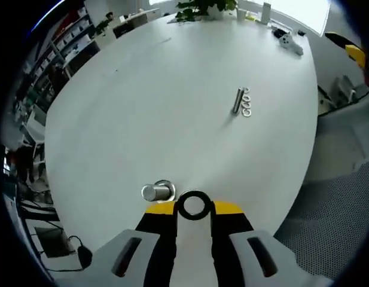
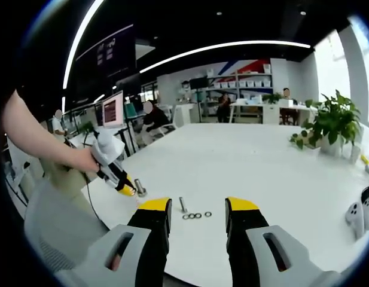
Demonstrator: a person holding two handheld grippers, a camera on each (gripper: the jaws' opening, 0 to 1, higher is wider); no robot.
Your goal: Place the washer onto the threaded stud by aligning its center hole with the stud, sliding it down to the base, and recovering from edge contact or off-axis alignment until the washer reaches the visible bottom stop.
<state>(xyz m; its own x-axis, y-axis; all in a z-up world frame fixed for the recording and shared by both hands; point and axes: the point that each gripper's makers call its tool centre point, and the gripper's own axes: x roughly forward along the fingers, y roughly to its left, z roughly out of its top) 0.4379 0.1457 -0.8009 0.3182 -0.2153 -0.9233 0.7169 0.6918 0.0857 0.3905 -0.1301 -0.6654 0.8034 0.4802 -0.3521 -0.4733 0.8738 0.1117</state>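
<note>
My left gripper (image 1: 193, 209) is shut on a dark ring washer (image 1: 193, 204) held flat between its yellow tips. The upright threaded stud (image 1: 157, 191) on its round base stands just left of the washer, and the hole is off to the stud's right. In the right gripper view a hand holds that left gripper (image 2: 119, 179) beside the stud (image 2: 140, 190). My right gripper (image 2: 198, 209) is open above the white table (image 2: 244, 161), with nothing between its fingers.
A spare bolt (image 1: 238, 100) lies mid-table beside a few loose washers (image 1: 247, 104); they also appear as bolt (image 2: 183, 205) and washers (image 2: 196, 215). A white controller (image 1: 287, 40) and a potted plant (image 2: 331, 125) are near the far edge. People sit at desks behind.
</note>
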